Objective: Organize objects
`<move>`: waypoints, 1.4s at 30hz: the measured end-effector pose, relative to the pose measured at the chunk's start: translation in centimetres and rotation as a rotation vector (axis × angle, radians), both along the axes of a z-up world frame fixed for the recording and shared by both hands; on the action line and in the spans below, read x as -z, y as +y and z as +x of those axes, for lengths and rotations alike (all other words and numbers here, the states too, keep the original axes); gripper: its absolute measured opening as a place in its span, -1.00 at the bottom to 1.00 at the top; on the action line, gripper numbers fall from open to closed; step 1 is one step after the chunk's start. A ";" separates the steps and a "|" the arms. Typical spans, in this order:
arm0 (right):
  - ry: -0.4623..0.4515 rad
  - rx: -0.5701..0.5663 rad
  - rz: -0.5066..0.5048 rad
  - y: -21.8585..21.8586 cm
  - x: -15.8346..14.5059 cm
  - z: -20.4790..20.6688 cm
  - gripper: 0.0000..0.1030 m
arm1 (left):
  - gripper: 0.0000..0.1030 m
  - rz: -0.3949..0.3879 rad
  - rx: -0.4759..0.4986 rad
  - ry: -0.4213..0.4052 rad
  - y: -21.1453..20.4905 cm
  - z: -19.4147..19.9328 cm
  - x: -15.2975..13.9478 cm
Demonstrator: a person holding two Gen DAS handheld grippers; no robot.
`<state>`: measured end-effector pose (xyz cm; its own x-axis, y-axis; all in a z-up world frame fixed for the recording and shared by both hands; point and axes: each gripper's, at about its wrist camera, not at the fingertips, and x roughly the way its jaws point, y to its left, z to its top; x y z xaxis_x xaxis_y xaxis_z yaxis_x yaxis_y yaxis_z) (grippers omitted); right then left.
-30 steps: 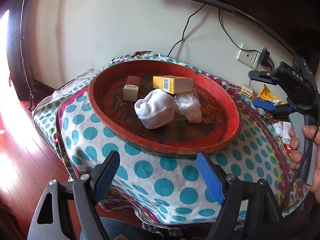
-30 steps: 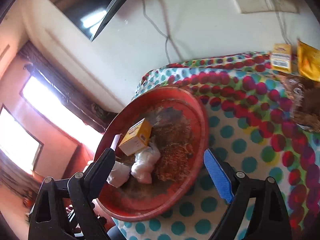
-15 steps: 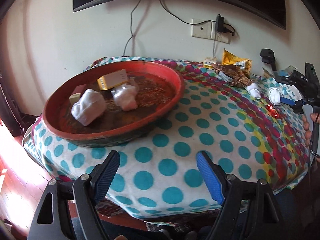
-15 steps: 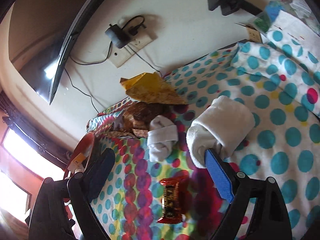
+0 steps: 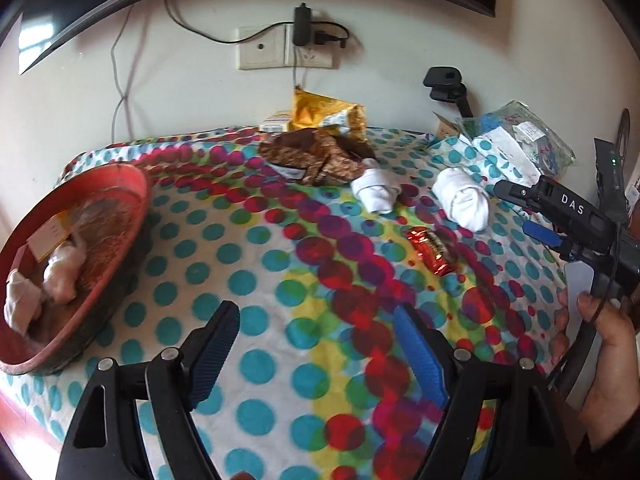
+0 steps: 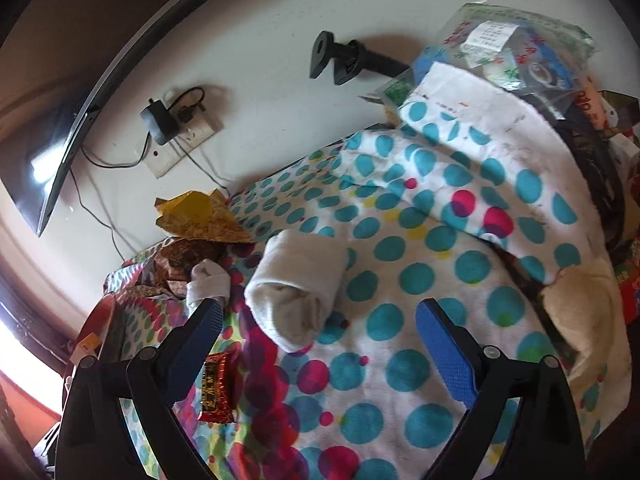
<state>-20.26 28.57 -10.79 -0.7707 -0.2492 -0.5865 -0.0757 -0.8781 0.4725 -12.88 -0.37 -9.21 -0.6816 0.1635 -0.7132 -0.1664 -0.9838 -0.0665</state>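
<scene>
A red tray at the left holds a yellow box and white sock rolls. Two more white sock rolls lie on the dotted cloth: a large one and a small one. A red snack bar lies near them. My left gripper is open and empty above the cloth's front middle. My right gripper is open and empty, just short of the large roll; it also shows in the left wrist view.
A gold snack bag and a brown wrapper lie at the back by the wall socket. A folded dotted cloth and a plastic bag pile up at the right. A black mount stands by the wall.
Both grippers have swung right, away from the tray. The right gripper has closed in on the large sock roll, which now lies just ahead of its open fingers.
</scene>
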 end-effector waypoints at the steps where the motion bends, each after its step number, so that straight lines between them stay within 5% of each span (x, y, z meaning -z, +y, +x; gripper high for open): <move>1: -0.002 0.010 -0.027 0.6 0.3 0.3 0.89 | 0.58 0.007 0.024 -0.006 1.2 -0.7 0.3; 10: -0.002 0.076 -0.138 2.6 1.3 1.2 0.90 | 0.50 -0.012 0.072 -0.078 9.0 -6.3 2.7; 11: 0.000 0.071 -0.145 2.6 1.3 1.1 0.91 | 0.41 -0.024 0.068 -0.087 9.4 -6.7 3.0; 13: 0.005 0.067 -0.153 2.7 1.3 1.1 0.93 | -0.17 -0.023 0.071 -0.109 9.9 -7.4 3.4; 18: 0.007 0.057 -0.156 2.5 1.3 1.0 0.97 | -0.60 -0.006 0.060 -0.115 10.2 -8.4 3.5; 23: 0.007 0.032 -0.139 2.4 1.3 0.9 0.97 | -0.64 -0.012 0.057 -0.058 8.5 -7.2 1.9; 29: 0.021 -0.002 0.009 0.3 0.3 1.0 0.97 | -0.64 -0.023 0.027 0.014 2.7 -2.3 -0.9; 42: 0.055 -0.099 0.213 -5.8 -2.1 0.3 0.97 | -0.64 -0.130 -0.140 0.067 -8.4 4.7 -1.4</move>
<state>-19.94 22.80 -8.67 -0.7810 -0.2003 -0.5916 0.0368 -0.9603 0.2765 -8.18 -8.82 -7.78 -0.7378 -0.0272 -0.6744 -0.0268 -0.9972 0.0695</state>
